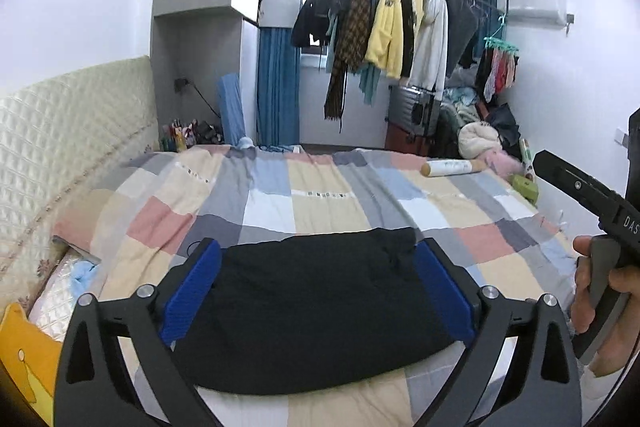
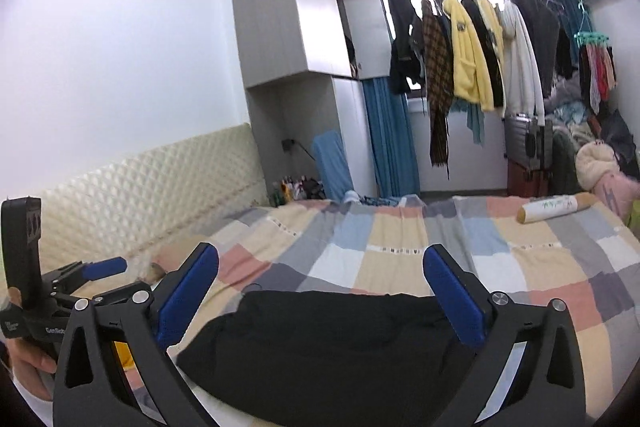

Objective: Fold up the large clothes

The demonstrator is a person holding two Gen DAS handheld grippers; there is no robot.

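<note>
Both grippers wide open, nothing held: left gripper (image 1: 318,291) and right gripper (image 2: 320,297) up off the bed (image 1: 280,195), blue pads well clear of the cloth.

Black garment (image 1: 316,311) flat on the checked cover, near edge of the bed, folded into a compact rectangle by the look of it. Seen between the jaws in both wrist views, but only because of the angle, not gripped.

Looks like a release-and-check step, so some tips:
- Worth a look at the top right corner (image 1: 400,247), bit rumpled and bunched there. Smooth before any further fold.
- For another fold, grab two matching corners, one per gripper, pinch only the top layers needed.
- Lift level, same height both sides, otherwise skewed edges.
- Lay down slowly, let go only once flat.

Can't tell how many layers thick, hidden from here. Roll (image 1: 454,169) at the far side well apart, no bother.
</note>
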